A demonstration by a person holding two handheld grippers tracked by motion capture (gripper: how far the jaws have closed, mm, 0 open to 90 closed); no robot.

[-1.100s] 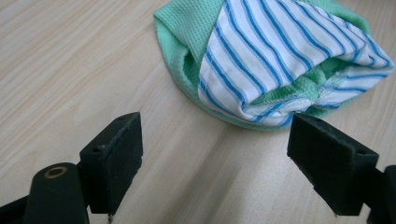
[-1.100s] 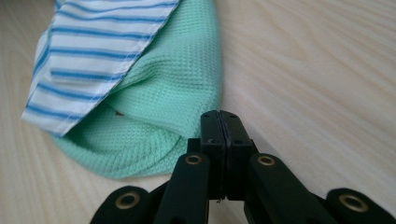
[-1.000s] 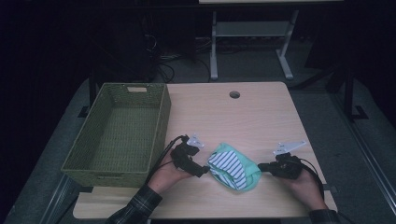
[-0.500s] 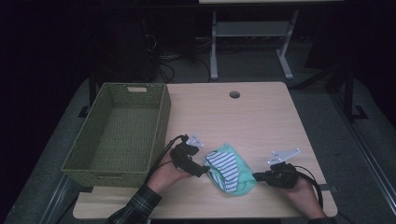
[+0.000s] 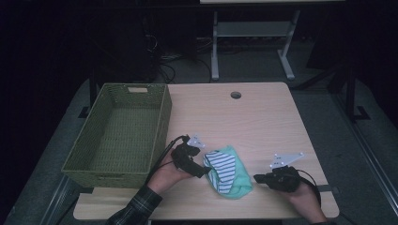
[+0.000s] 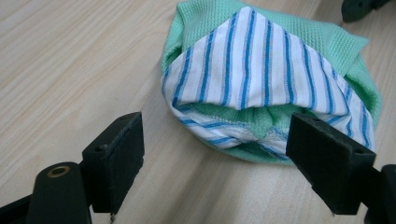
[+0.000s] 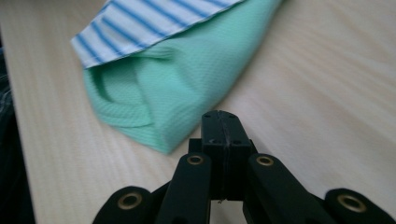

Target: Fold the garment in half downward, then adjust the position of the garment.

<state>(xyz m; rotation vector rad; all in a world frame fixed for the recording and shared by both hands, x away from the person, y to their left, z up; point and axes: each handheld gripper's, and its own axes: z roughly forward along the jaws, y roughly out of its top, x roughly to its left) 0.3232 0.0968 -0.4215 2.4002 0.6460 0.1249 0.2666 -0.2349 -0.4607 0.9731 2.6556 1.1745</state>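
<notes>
Pale wood worktop (image 5: 263, 122), with a green woven basket (image 5: 117, 136) standing empty at its left edge. Right tool (image 5: 257, 178) has drawn back from the folded cloth (image 5: 228, 171) over the last second: it was touching the cloth's right edge, and now sits just beside it, apart, jaws pressed together on nothing. Left tool (image 5: 202, 171) unmoved at the cloth's left edge, jaws spread wide, straddling the near fold (image 6: 233, 135) without pinching it. Judgement: fold looks finished and released; cloth seems ready to be lifted, perhaps toward the basket.

Cloth lies near the worktop's front edge, between both tools. Mint-green waffle knit outside, a white panel with blue stripes (image 6: 252, 65) turned over on top. Compact, slightly lumpy bundle; green edge (image 7: 159, 135) rolled under.
</notes>
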